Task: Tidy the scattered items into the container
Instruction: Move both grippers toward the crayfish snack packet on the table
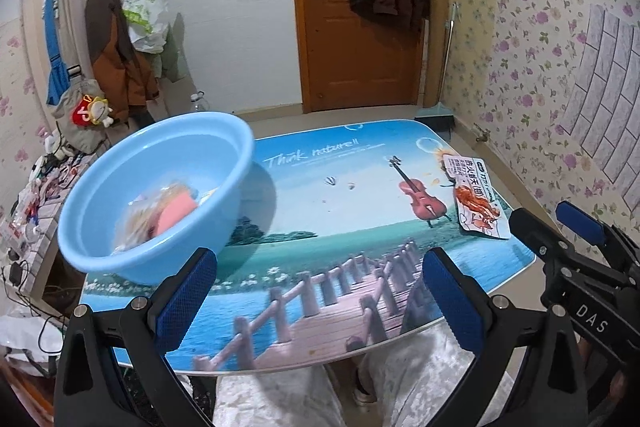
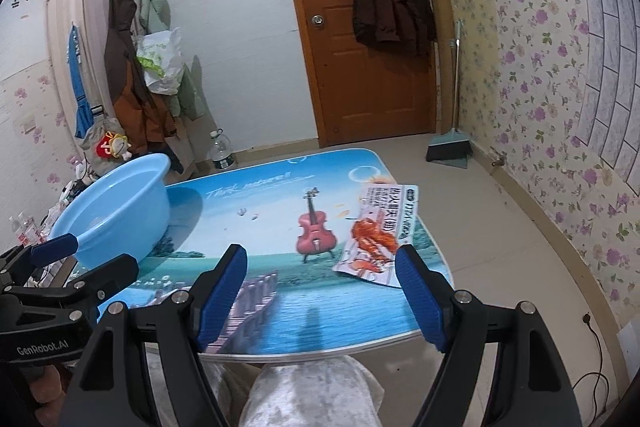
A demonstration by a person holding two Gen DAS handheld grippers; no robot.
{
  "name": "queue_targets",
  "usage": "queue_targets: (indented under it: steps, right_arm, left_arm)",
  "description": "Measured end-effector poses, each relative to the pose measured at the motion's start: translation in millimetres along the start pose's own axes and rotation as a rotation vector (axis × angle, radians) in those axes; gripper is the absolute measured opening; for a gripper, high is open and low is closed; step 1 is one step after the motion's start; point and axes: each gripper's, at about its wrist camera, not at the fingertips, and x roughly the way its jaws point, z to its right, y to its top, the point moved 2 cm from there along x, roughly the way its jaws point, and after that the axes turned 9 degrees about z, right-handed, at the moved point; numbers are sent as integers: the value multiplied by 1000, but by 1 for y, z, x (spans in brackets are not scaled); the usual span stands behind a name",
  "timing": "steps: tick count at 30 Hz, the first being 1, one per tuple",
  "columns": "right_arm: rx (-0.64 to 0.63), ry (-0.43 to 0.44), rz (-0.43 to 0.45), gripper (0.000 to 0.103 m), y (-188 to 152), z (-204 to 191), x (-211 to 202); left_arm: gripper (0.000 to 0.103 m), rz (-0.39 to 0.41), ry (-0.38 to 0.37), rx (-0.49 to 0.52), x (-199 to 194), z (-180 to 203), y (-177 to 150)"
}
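Basin (image 1: 156,195), light blue plastic, sits on the left part of the folding table (image 1: 320,247), holding blurred packets, one pink. Left gripper (image 1: 320,299) hovers over the table's near edge, blue pads spread wide, nothing between them. "Think nature" is printed across the tabletop, above a red violin picture. Snack packet (image 2: 380,235) lies flat at the table's right edge, well apart from the basin, its long axis running from the near-left toward the far-right, white top end pointing away; it bears a red crayfish and Chinese characters too small to read. Right gripper (image 2: 320,291) hangs just short of it, fingers apart and empty.
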Motion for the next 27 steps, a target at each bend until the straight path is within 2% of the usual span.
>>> queue_targets:
  steps: [15, 22, 27]
  right_arm:
    - [54, -70, -26, 78, 10, 62, 33]
    - [51, -60, -63, 78, 20, 83, 66]
    - [55, -27, -100, 78, 28, 94, 92]
  left_arm:
    - [103, -80, -45, 49, 66, 49, 5]
    - [103, -135, -61, 76, 96, 68, 4]
    - [103, -142, -58, 111, 113, 79, 10]
